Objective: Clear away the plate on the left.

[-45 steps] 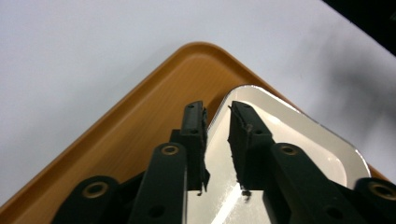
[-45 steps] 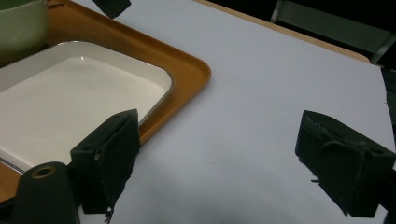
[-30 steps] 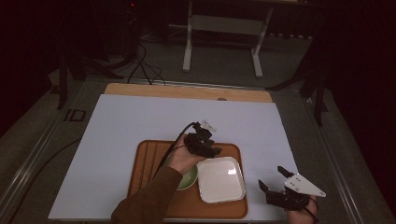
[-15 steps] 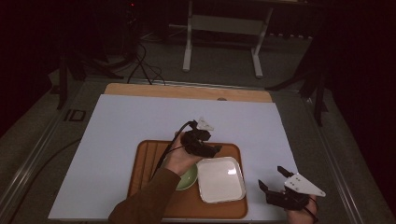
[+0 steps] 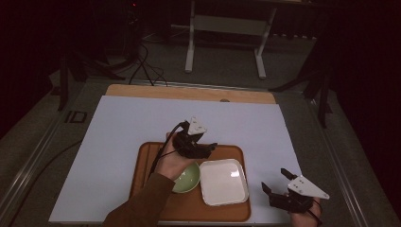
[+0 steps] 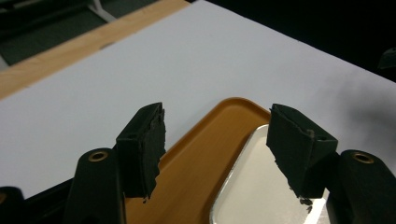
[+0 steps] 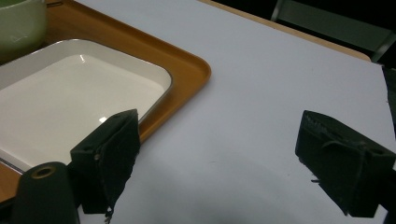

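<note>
Hovering over the far part of the orange tray (image 5: 151, 156), left claw (image 5: 208, 150) is released, jaws wide apart with nothing between them. In the left gripper view the left claw (image 6: 215, 140) frames the tray's rounded far corner (image 6: 233, 105) and one edge of the white rectangular dish (image 6: 261, 186), which lies below and just ahead of the jaws, not touching them. Green bowl (image 5: 189, 178) sits on the tray right under the person's left hand (image 5: 172, 158), partly hidden by the hand and sleeve (image 5: 137, 208). Dish (image 5: 223, 181) lies just beside the bowl on the tray; long axis looks roughly front-to-back on the counter, though it is close to square so hard to be sure. Tray's long axis runs left-right across the counter.

Right claw (image 5: 276, 187) is off the tray, to the dish's right, over the white counter sheet (image 5: 127, 118), also released with jaws spread. From the right gripper view, the right claw (image 7: 219, 154) has bare white sheet (image 7: 280, 84) between and ahead of its jaws; tray corner (image 7: 196, 70) and dish (image 7: 70, 102) lie to its left, green bowl rim (image 7: 18, 18) farther left at the frame's top corner. Wooden counter edge (image 5: 189, 92) shows beyond the sheet, past both claws. Nothing sits between the jaws of either claw and the dish.
</note>
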`<action>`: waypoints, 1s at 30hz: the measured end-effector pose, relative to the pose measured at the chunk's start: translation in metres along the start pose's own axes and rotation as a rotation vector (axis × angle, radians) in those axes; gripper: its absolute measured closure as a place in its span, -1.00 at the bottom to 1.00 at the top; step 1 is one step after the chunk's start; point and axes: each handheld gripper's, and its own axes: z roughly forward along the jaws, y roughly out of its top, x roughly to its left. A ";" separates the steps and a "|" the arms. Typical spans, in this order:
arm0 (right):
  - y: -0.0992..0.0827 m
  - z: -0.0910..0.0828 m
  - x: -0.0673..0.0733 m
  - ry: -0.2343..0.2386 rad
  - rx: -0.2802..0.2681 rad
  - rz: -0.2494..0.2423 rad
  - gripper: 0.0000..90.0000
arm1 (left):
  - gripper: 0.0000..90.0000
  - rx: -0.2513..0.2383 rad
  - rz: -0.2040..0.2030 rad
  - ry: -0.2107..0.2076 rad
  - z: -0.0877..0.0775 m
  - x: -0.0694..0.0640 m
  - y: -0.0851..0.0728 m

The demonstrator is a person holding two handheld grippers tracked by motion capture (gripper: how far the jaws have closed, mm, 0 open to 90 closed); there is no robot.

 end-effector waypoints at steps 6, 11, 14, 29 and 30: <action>0.000 0.000 0.000 -0.001 0.001 -0.001 -0.69 | -0.17 -0.032 0.001 0.061 -0.018 0.005 -0.006; 0.000 -0.001 0.000 -0.003 -0.001 0.000 -0.69 | -0.19 -0.057 -0.023 0.095 -0.032 0.012 -0.018; 0.000 -0.001 0.001 -0.003 -0.002 -0.001 -0.69 | -0.20 -0.067 -0.028 0.125 -0.043 0.017 -0.026; 0.000 -0.001 0.001 -0.003 0.000 -0.001 -0.69 | -0.21 -0.119 -0.127 0.218 -0.094 0.043 -0.085; 0.000 -0.001 0.001 -0.004 -0.001 -0.002 -0.69 | -0.21 -0.118 -0.131 0.223 -0.095 0.044 -0.088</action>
